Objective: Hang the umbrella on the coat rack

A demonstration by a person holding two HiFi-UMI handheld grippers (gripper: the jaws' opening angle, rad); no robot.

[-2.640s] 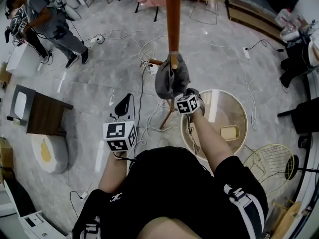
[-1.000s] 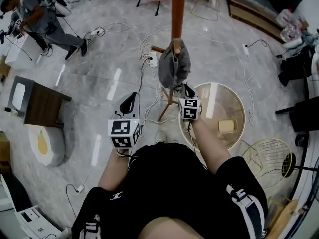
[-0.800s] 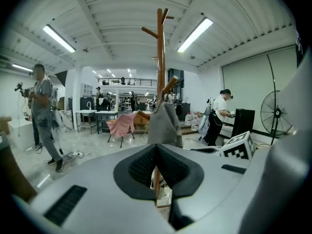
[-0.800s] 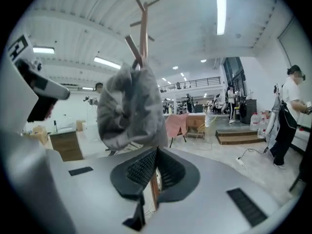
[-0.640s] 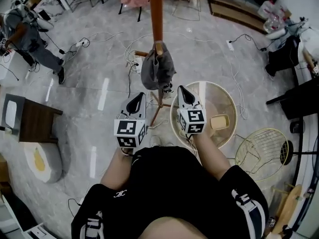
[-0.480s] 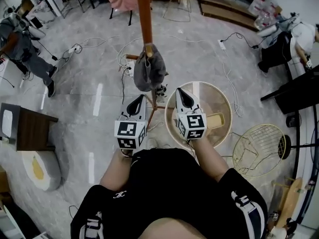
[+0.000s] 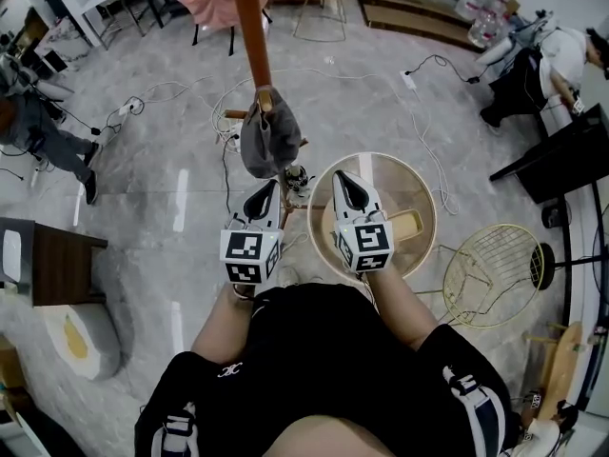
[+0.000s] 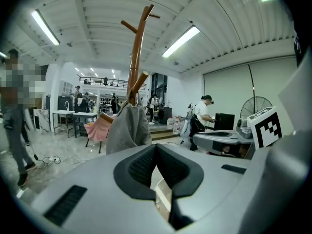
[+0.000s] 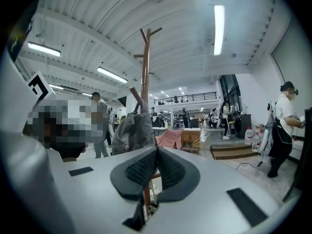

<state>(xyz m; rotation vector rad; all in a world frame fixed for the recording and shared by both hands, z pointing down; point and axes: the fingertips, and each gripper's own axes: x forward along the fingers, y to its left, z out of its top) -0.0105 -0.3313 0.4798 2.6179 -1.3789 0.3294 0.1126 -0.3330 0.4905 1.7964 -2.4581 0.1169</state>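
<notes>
1. Grey marble floor [image 7: 171, 179], with loose cables trailing across it.
2. Coat rack [image 7: 249, 27], a tall wooden pole with angled pegs, standing upright ahead of the person.
3. Round glass table [image 7: 411, 187], just right of the rack's foot, below the right gripper.
4. Yellow wire chair [image 7: 487, 274], right of the table.
5. Umbrella [image 7: 265, 139], grey and folded, hanging from a lower peg of the rack, against the pole.
6. Left gripper [image 7: 261, 198], jaws closed together with nothing between them, apart from the umbrella and aimed toward it.
7. Right gripper [image 7: 348, 188], jaws likewise pressed together and empty, level with the left.
</notes>
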